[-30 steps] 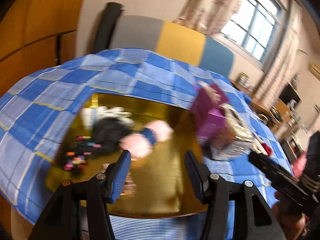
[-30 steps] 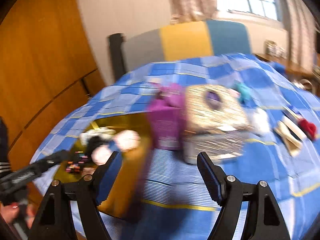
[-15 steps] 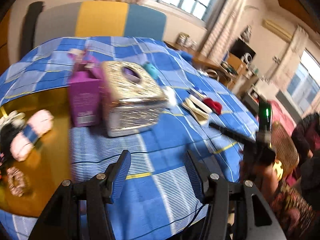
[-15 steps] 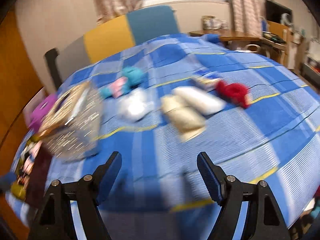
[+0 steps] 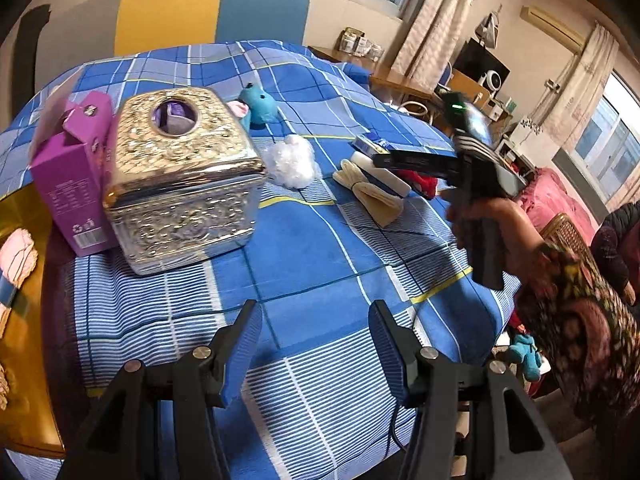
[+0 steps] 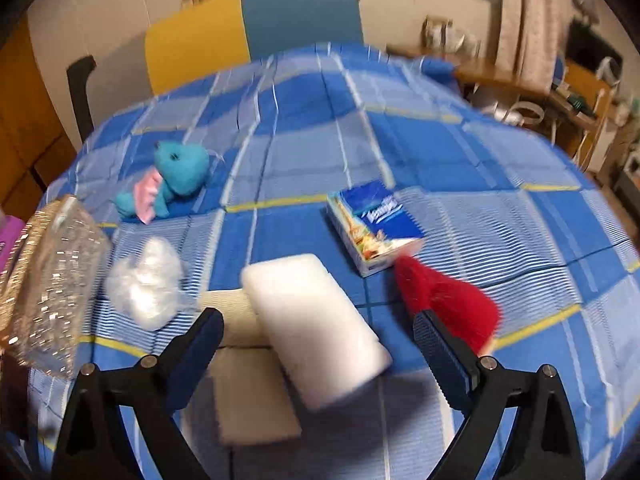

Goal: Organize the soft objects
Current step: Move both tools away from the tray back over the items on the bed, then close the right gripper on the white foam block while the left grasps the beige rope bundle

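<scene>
Blue plaid cloth covers the counter in the left wrist view, whose left claw gapes over bare cloth, holding nothing. At 10 o'clock stand a silver embossed tissue box and a purple carton; a gold tray shows only here, at 9.

From the right wrist view, the right claw, its jaws just widened, hangs around a white sponge block, pads clear. Beige cloth lies beneath; red plush at 2, tissue pack at 1, teal plush toy at 11, white fluff at 10.

White sponge block lying flat centre, red fluffy piece at three o'clock, white cotton tuft at nine, teal plush at eleven.
</scene>
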The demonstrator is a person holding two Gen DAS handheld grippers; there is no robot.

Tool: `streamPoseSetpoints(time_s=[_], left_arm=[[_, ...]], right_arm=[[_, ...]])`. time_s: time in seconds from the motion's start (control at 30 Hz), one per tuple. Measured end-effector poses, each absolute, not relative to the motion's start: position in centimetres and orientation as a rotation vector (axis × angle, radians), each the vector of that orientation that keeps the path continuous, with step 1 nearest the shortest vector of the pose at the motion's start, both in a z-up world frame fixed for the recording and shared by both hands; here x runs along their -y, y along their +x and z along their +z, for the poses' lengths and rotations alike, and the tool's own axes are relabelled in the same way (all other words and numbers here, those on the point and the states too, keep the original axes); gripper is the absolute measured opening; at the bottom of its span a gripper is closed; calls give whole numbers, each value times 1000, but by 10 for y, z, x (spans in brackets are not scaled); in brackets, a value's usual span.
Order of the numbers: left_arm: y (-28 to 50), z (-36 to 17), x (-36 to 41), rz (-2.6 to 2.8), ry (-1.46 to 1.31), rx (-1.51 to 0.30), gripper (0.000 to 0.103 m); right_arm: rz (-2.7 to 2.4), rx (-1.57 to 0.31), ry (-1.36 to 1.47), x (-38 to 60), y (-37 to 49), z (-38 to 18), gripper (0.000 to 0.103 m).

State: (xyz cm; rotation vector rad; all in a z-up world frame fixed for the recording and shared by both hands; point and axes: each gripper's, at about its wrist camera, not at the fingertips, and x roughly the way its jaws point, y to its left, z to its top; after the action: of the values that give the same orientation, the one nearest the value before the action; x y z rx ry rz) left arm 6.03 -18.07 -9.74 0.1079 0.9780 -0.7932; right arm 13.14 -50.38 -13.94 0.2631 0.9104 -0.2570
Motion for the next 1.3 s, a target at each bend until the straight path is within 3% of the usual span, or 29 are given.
streamPoseSetpoints(time_s=[0.13, 0.17, 0.23, 0.33, 0.8, 1.3], left_arm=[[60, -96, 186, -791, 119, -969, 56], [61, -97, 189, -792, 123, -966, 56], [65, -99, 196, -788, 130, -976, 56], [71, -100, 210, -800, 119, -984, 56], [120, -128, 347, -777, 139, -1069, 56], [174, -172, 411, -694, 105, -1138, 54]], right_arm=[[-233, -975, 300, 514, 145, -160, 84], [-229, -973, 318, 515, 146, -164, 83], [-225, -953, 373, 519, 141, -167, 70], [-218, -921, 406, 520, 129, -163, 64], [-402, -745, 396, 509, 19, -157, 63], [-405, -675, 371, 504, 12, -167, 63]])
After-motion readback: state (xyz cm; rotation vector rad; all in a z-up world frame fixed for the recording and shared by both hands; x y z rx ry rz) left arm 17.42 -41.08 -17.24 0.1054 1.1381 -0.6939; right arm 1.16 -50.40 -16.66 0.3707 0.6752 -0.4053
